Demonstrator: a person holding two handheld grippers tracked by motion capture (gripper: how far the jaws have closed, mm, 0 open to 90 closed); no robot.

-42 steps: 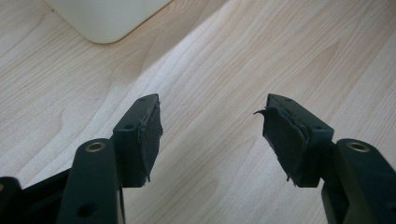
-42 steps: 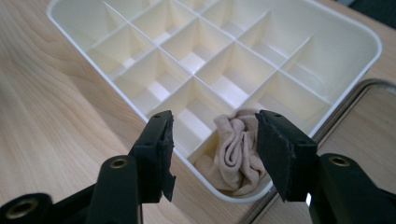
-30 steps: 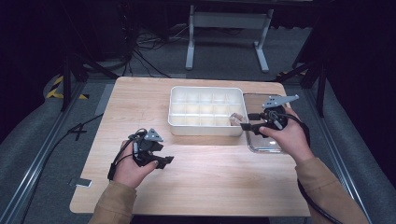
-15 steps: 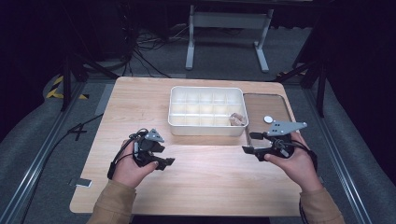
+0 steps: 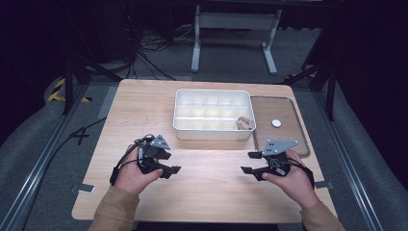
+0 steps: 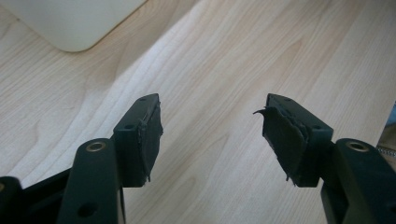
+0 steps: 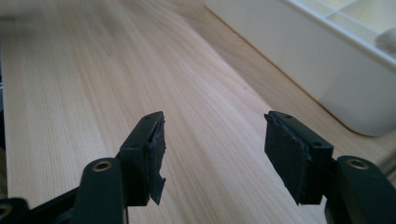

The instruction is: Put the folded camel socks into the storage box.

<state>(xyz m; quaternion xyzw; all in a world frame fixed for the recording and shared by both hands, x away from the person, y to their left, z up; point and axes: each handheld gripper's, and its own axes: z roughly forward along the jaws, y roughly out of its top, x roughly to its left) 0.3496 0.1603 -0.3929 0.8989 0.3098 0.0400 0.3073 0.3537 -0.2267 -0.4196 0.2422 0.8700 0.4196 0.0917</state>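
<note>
High view: both claws, left and right, gape empty near the tabletop's front edge; approach the white disc on the brown tray level.

We find no text, label, brand, number or sign that we can read anywhere, neither on the surface nor the box.
</note>
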